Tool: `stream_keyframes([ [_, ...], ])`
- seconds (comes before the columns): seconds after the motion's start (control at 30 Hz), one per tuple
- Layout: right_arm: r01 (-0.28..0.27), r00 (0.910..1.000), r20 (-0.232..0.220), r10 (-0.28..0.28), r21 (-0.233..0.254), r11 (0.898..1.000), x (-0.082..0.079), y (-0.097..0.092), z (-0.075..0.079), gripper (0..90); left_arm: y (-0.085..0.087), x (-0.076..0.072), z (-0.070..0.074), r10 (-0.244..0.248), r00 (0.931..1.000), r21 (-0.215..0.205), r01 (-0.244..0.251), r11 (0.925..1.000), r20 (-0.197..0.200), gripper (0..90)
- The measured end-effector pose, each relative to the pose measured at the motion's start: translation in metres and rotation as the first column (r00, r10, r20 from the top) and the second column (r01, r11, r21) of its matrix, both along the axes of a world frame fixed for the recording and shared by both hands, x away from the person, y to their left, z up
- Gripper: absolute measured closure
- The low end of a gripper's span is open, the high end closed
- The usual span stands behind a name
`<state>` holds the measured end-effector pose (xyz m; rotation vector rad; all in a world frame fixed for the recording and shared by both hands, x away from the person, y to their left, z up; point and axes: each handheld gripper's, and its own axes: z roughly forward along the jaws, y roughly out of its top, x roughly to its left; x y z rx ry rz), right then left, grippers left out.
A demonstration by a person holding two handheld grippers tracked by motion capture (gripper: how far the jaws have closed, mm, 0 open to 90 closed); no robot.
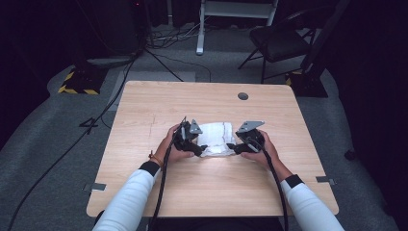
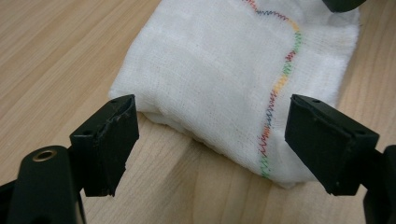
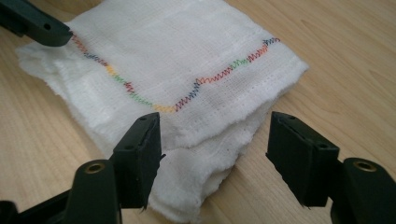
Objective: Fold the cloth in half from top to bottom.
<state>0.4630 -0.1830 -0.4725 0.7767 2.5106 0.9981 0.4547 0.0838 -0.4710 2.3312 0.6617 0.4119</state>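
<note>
A folded white gauze cloth with a wavy multicoloured stitch line lies flat in the middle of the wooden table. My left gripper sits at the cloth's left end and my right gripper at its right end, each held in a hand. In the left gripper view the cloth lies ahead of my left gripper, whose jaws stand wide apart without pressing on it. In the right gripper view a corner of the cloth reaches in between the spread jaws of my right gripper, untouched by the pads.
A round cable hole sits near the table's far edge. Beyond the table stand a black folding chair, a white frame and a yellow-black striped base, with cables across the grey floor.
</note>
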Motion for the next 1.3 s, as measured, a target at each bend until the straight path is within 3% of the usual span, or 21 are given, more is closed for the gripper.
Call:
stream_keyframes([
  [0.2, -0.021, 0.9996, 0.021, 0.021, -0.007, 1.0, -0.014, -0.007, 0.009, 35.5, 0.0, -0.02, 0.006, -0.011, 0.9983, 0.068, 0.007, 0.9977, 0.058, 17.6],
  [0.3, -0.036, 0.999, 0.024, 0.036, -0.012, 0.999, -0.022, -0.011, 0.012, 35.2, 0.003, -0.028, 0.008, -0.015, 0.998, 0.071, 0.01, 0.9974, 0.062, 18.0],
  [0.5, -0.03, 0.999, 0.033, 0.03, -0.016, 0.999, -0.033, -0.024, 0.02, 34.1, 0.011, -0.04, 0.007, -0.005, 0.998, 0.124, -0.003, 0.9923, 0.063, 17.8],
  [0.53, -0.029, 0.9989, 0.037, 0.03, -0.038, 0.999, -0.038, -0.028, 0.02, 33.2, 0.012, -0.042, 0.006, -0.001, 0.9979, 0.135, -0.008, 0.9908, 0.064, 17.8],
  [0.83, -0.017, 0.9979, 0.061, 0.022, -0.092, 0.996, -0.054, -0.049, 0.02, 32.2, 0.03, -0.062, 0.007, 0.009, 0.9966, 0.142, -0.02, 0.9897, 0.082, 17.9],
  [1.0, -0.011, 0.9976, 0.067, 0.018, -0.113, 0.994, -0.063, -0.058, 0.019, 31.6, 0.037, -0.069, 0.007, 0.009, 0.9978, 0.144, -0.018, 0.9894, 0.065, 17.2],
  [1.07, -0.008, 0.9976, 0.068, 0.016, -0.122, 0.993, -0.066, -0.062, 0.018, 31.5, 0.042, -0.075, 0.006, 0.017, 0.9957, 0.159, -0.031, 0.9869, 0.091, 18.1],
  [1.3, 0.007, 0.9974, 0.072, 0.003, -0.129, 0.992, -0.075, -0.077, 0.014, 31.1, 0.053, -0.088, 0.003, 0.04, 0.9936, 0.173, -0.058, 0.9833, 0.106, 17.7],
])
